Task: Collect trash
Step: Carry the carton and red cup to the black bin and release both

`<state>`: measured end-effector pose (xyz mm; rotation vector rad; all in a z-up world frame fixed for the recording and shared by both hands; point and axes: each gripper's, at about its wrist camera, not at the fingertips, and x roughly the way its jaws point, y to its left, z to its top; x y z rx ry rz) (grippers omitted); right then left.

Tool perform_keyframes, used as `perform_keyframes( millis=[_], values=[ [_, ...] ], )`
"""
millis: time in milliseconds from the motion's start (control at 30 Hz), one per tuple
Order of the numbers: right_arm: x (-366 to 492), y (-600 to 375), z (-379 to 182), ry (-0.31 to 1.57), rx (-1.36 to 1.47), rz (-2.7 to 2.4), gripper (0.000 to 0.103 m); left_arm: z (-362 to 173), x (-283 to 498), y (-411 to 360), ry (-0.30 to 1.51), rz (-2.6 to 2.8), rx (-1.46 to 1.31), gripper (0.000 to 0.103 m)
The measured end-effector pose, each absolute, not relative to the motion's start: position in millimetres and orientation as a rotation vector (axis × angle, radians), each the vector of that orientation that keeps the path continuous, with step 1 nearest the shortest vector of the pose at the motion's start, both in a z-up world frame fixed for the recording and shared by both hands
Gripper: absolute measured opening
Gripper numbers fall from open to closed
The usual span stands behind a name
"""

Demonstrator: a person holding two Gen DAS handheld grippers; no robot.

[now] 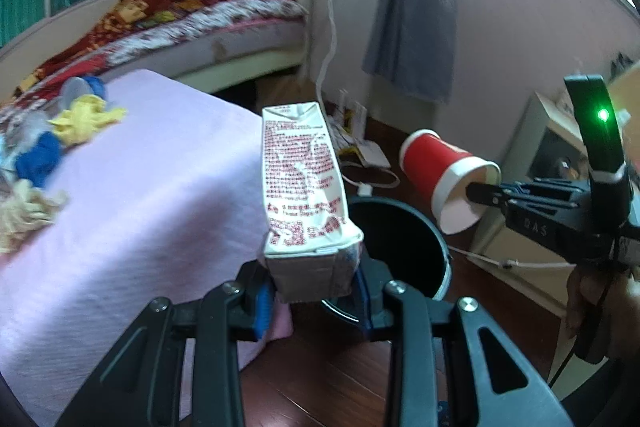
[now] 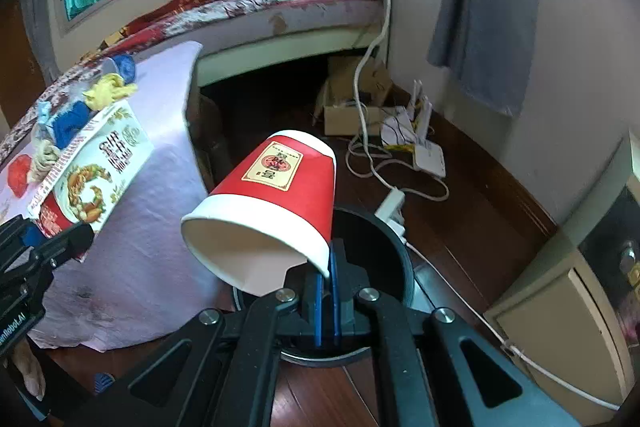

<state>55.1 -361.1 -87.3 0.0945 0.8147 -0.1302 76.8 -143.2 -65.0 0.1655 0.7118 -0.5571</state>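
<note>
Left gripper [image 1: 316, 291]: jaws clamped on milk carton [image 1: 300, 183]. Right gripper [image 2: 328, 287]: jaws clamped on red paper cup [image 2: 272, 203] rim. Step: carrying to bin [image 1: 404, 247]; next, release above its opening.

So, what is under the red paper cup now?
The black trash bin stands on the floor below the red paper cup, which the right gripper pinches by the rim. The bin's inside is dark, contents unseen.

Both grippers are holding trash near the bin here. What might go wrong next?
The right gripper pinches only the red cup's thin rim, so the cup might slip or crumple before release. The left gripper's carton sits at the black bin's edge beside the pink-covered table; dropped now, it may miss. Both items converge on one opening and could collide.
</note>
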Motion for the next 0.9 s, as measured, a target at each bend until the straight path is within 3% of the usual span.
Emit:
perform_keyframes(
  millis=[633, 700, 733, 767, 800, 833, 867, 900],
  values=[
    [93.2, -397.2, -194.9, 1.034, 0.119, -0.094, 0.004, -158.0, 117.1, -210.7, 0.995, -0.678, 0.246, 0.036],
    [101.1, -395.4, -202.4, 1.066, 0.095, -0.094, 0.004, -156.6, 116.9, -212.7, 0.975, -0.651, 0.239, 0.065],
    [105.8, -394.8, -207.5, 1.093, 0.068, -0.109, 0.006, -153.8, 119.9, -213.0, 0.965, -0.629, 0.24, 0.094],
    [107.3, -395.9, -211.2, 1.108, 0.052, -0.127, 0.018, -149.5, 116.6, -208.8, 0.938, -0.61, 0.231, 0.102],
    [109.1, -399.3, -214.5, 1.123, 0.046, -0.151, 0.031, -143.8, 114.9, -201.7, 0.911, -0.589, 0.223, 0.102],
    [108.7, -404.4, -215.1, 1.129, 0.055, -0.174, 0.063, -141.9, 113.6, -198.7, 0.914, -0.577, 0.223, 0.102],
    [107.0, -408.6, -213.2, 1.12, 0.067, -0.189, 0.076, -139.3, 113.4, -194.1, 0.924, -0.568, 0.218, 0.102],
    [105.0, -412.3, -209.1, 1.11, 0.075, -0.202, 0.076, -134.3, 111.9, -186.5, 0.925, -0.55, 0.204, 0.102]
  ],
)
